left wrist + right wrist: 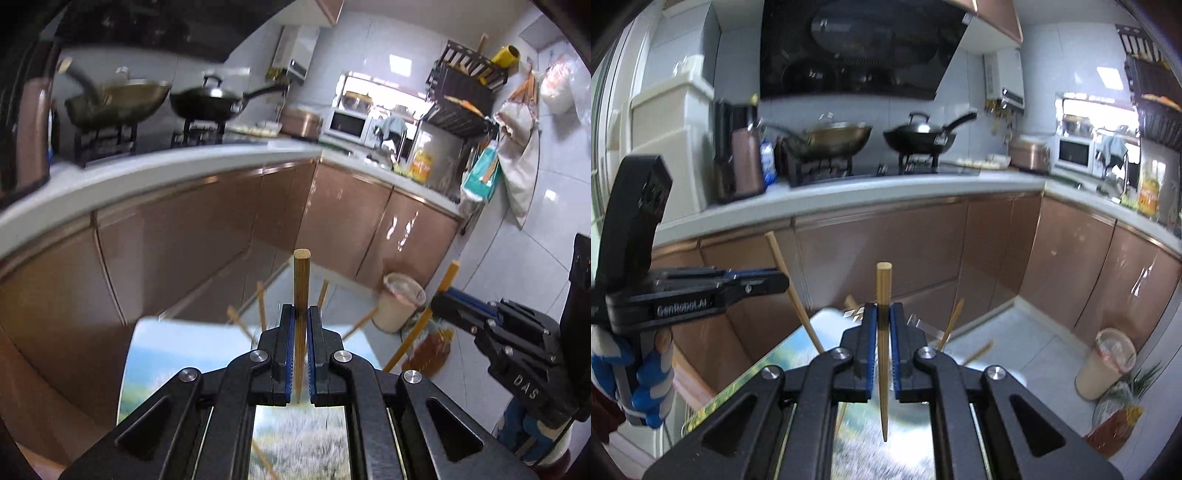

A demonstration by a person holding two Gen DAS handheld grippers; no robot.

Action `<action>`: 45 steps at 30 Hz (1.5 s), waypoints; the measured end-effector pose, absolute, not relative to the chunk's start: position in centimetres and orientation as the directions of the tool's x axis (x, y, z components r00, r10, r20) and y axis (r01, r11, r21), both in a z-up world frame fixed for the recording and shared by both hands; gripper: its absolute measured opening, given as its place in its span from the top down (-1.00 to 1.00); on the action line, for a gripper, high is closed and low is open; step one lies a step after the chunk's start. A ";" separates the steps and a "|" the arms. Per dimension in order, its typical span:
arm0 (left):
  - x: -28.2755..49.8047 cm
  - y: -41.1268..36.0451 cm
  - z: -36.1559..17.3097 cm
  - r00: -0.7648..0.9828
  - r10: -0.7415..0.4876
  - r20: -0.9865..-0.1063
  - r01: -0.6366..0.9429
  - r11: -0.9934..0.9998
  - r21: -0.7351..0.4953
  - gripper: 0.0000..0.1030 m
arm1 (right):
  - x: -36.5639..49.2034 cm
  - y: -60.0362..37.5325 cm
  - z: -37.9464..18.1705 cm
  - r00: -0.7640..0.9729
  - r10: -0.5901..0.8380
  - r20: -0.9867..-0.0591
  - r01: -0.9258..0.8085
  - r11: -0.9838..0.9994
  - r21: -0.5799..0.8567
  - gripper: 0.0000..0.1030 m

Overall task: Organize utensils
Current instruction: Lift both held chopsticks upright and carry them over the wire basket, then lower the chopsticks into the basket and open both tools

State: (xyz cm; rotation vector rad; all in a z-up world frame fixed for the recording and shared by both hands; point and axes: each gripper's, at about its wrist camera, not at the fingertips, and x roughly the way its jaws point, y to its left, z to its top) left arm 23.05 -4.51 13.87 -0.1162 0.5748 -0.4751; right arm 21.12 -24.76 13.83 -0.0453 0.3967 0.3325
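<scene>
My left gripper (301,314) is shut on a wooden chopstick (301,280) that stands upright, blunt end up. My right gripper (882,310) is shut on a second wooden chopstick (883,288), also upright with its tip pointing down. Each gripper shows in the other's view: the right one (441,301) with its chopstick (424,317) at the right, the left one (783,282) with its chopstick (792,291) at the left. Several more chopsticks (260,302) lie scattered on a table with a landscape-print cover (177,347) below both grippers.
Brown kitchen cabinets (923,251) and a white counter (849,192) with two woks (916,138) stand ahead. A cream bin (1106,363) and a bag of vegetables (1115,417) sit on the tiled floor at the right. A dish rack (465,96) stands at the far right.
</scene>
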 end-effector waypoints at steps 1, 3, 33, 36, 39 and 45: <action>23.7 -4.8 14.4 0.741 -0.461 -0.489 0.399 0.887 -0.232 0.89 | 21.7 -24.9 14.4 0.873 0.308 -0.378 -0.323 0.946 0.023 0.88; 25.1 -5.4 14.9 0.752 -0.454 -0.478 0.396 0.891 -0.222 0.89 | 23.0 -25.3 15.4 0.881 0.304 -0.362 -0.316 0.948 0.028 0.88; 34.0 -11.4 1.5 0.726 -0.372 -0.578 0.366 0.921 -0.133 0.89 | 34.2 -27.0 0.0 0.835 0.283 -0.471 -0.242 0.959 0.147 0.87; 33.9 -11.5 1.0 0.720 -0.362 -0.592 0.362 0.924 -0.125 0.89 | 33.7 -27.1 -0.5 0.828 0.281 -0.485 -0.240 0.960 0.147 0.87; 33.7 -11.5 0.6 0.721 -0.347 -0.600 0.355 0.928 -0.111 0.89 | 33.5 -27.3 -0.7 0.823 0.280 -0.494 -0.237 0.960 0.150 0.85; 33.2 -10.9 0.7 0.715 -0.332 -0.616 0.342 0.934 -0.106 0.88 | 33.0 -27.4 -0.5 0.822 0.267 -0.503 -0.223 0.964 0.147 0.85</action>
